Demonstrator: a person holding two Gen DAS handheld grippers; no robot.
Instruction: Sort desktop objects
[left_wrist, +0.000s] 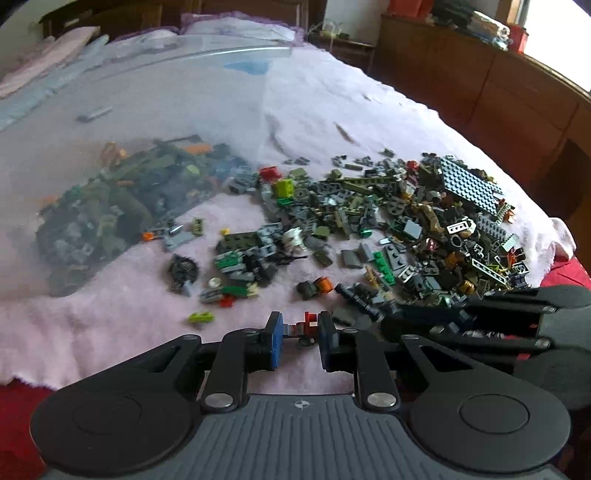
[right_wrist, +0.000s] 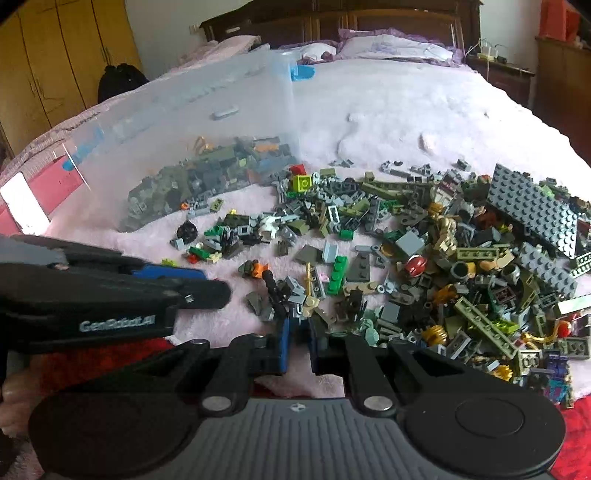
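My left gripper (left_wrist: 300, 328) pinches a small red piece (left_wrist: 308, 320). My right gripper (right_wrist: 300, 332) is almost closed; I cannot tell if it holds anything. The brick pile (right_wrist: 424, 258) lies on the pink blanket (right_wrist: 388, 110), beside the clear bin (right_wrist: 184, 122).

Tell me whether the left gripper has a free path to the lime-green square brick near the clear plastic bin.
Probably not right now: the left gripper already seems shut on a small red piece, and scattered bricks lie between it and the lime-green square brick beside the clear plastic bin.

Daylight from a blown-out window (left_wrist: 554, 29) at right; strong fisheye bending, soft, dark corners.
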